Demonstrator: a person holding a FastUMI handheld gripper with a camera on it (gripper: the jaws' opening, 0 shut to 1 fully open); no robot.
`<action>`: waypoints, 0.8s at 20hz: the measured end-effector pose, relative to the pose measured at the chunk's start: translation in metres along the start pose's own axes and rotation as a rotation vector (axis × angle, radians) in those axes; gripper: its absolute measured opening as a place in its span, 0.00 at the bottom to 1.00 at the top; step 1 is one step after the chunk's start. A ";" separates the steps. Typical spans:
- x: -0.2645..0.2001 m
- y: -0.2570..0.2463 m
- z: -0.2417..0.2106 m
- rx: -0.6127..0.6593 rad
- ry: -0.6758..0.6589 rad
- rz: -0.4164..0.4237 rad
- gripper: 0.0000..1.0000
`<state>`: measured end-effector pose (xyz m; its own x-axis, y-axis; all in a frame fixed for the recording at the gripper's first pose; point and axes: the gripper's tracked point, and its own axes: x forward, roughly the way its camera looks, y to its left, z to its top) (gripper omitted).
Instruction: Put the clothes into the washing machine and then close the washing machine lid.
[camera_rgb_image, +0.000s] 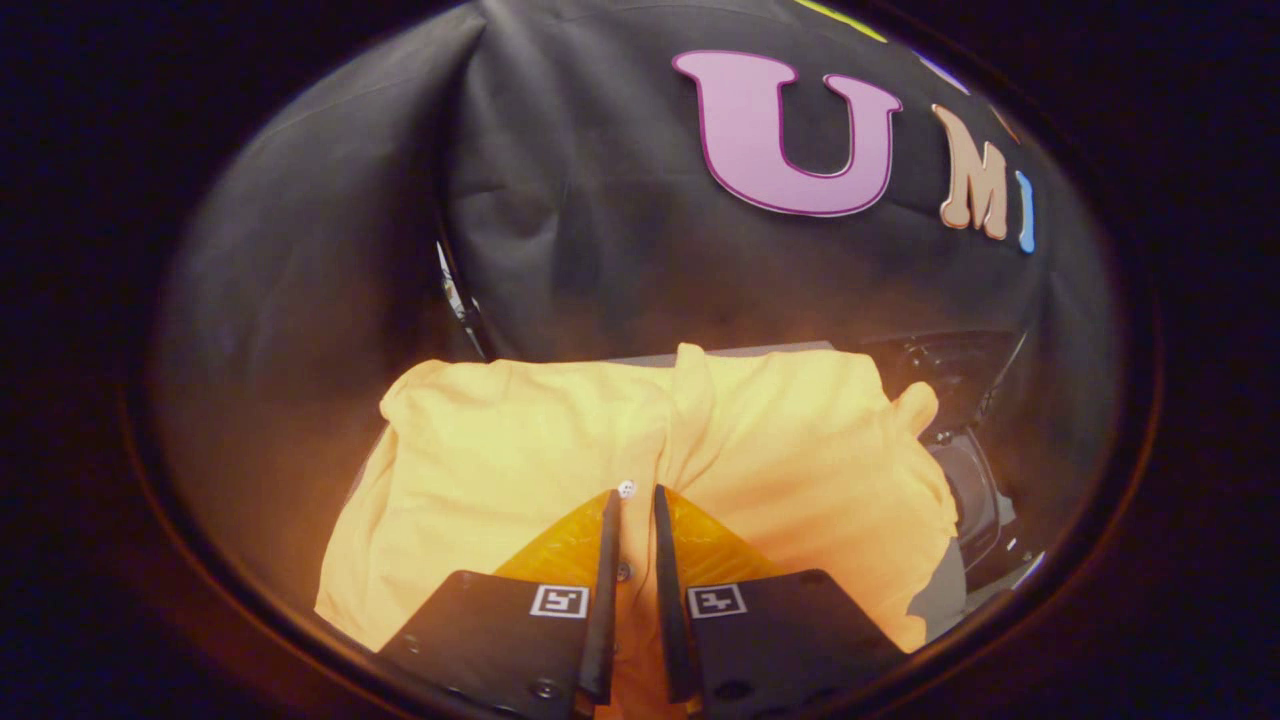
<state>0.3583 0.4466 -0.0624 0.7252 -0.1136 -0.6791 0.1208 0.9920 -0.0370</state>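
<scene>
One yellow shirt (500, 470) lies spread and rumpled over a grey bench (735, 351), of which a thin strip shows past the cloth's far edge. A raised fold runs down the middle of the cloth toward the tongs (632, 497), and one small white button (627, 488) sits on that fold just ahead of the fingertips; a second button (624, 571) shows in the slot between the two fingers. The tongs stand narrow — the fingers nearly parallel, a slim gap between them with the shirt's placket lying in it; whether both fingers press the cloth cannot be told. To the right of the shirt, partly covered by its edge, stands one washing machine (975, 490) — a dark body with a round opening facing the cloth. What the drum holds cannot be made out. Black cloth (600, 200) hangs behind.
</scene>
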 end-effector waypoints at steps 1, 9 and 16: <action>-0.001 -0.003 -0.002 -0.014 -0.001 0.008 0.11; -0.102 -0.044 -0.028 -0.023 -0.044 0.003 0.01; -0.193 -0.103 0.007 -0.068 -0.145 -0.032 0.00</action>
<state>0.2110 0.3659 0.0772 0.8125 -0.1476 -0.5640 0.1032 0.9886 -0.1100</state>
